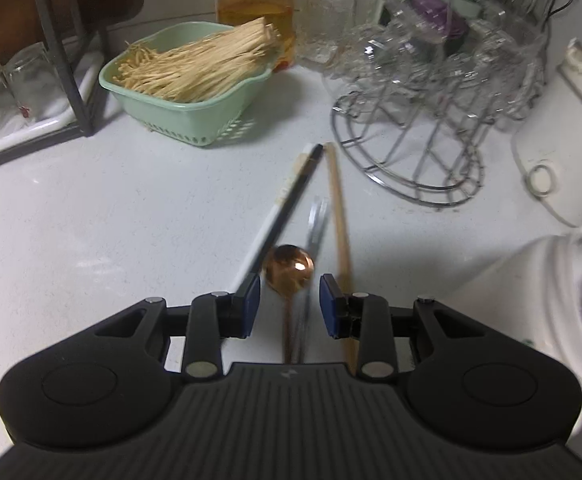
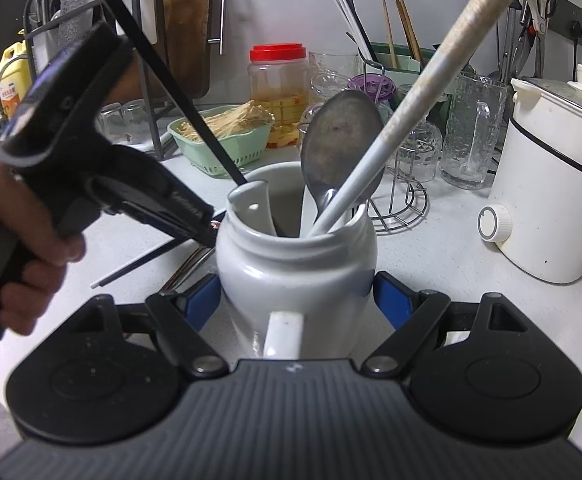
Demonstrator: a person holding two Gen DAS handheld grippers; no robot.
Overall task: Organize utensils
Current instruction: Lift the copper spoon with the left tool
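Copper-coloured round-bowled metal spoon (image 1: 289, 268): light, stiff, slippery; take mid-handle. Left gripper (image 1: 290, 306) released above it; right gripper (image 2: 297, 300) clenched on white ceramic jar (image 2: 295, 272).

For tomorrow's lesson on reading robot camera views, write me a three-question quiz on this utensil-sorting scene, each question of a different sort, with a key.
1. True or false: the right gripper is clamped on the white jar.
2. Which utensil lies on the counter between the left gripper's open jaws? A) whisk B) copper spoon C) knife
3. Fill in: the metal spoon in the jar stands bowl-end ____.

Key
1. True; its blue pads press the jar's sides.
2. B; beside it lie a fork and chopsticks.
3. Up.
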